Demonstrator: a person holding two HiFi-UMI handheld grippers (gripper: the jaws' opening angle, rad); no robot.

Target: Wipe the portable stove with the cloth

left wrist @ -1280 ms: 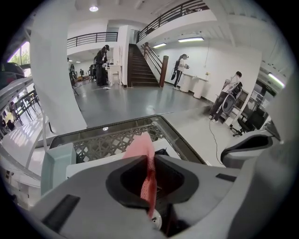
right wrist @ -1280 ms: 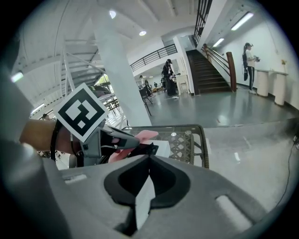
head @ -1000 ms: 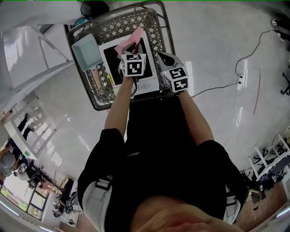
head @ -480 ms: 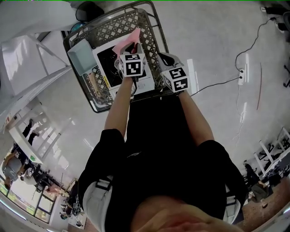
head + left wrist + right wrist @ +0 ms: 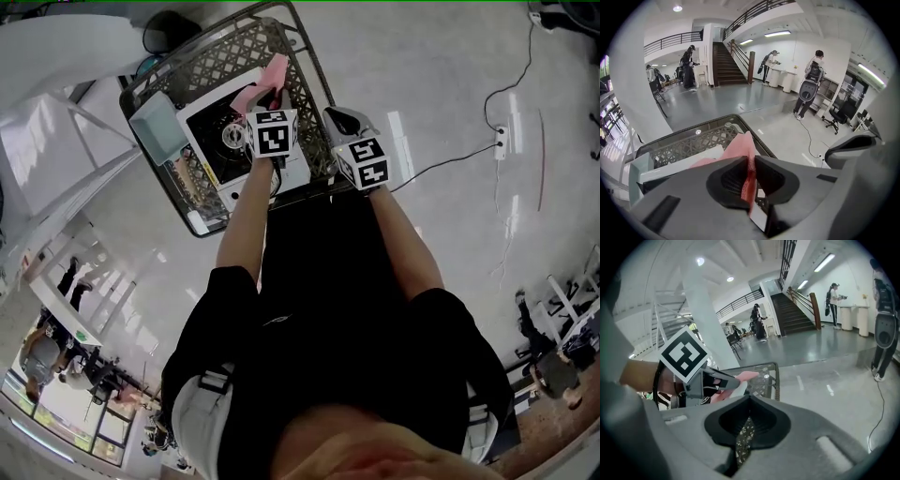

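Observation:
The portable stove, white with a black top and a round burner, lies inside a wire cart. My left gripper hovers over the stove's far right part, shut on a pink cloth. In the left gripper view the cloth is pinched between the closed jaws of the left gripper. My right gripper is at the cart's right rim, jaws together with nothing seen held. The right gripper view shows its own jaws, the left gripper and the cloth.
A pale blue box lies in the cart to the left of the stove. The cart's mesh walls surround the stove. A power strip with cables lies on the glossy floor to the right. People stand far off near a staircase.
The cart and stove now sit further left in the head view, and the burner ring shows. The left gripper still holds the cloth, now nearer the stove's right side. The right gripper has barely shifted.

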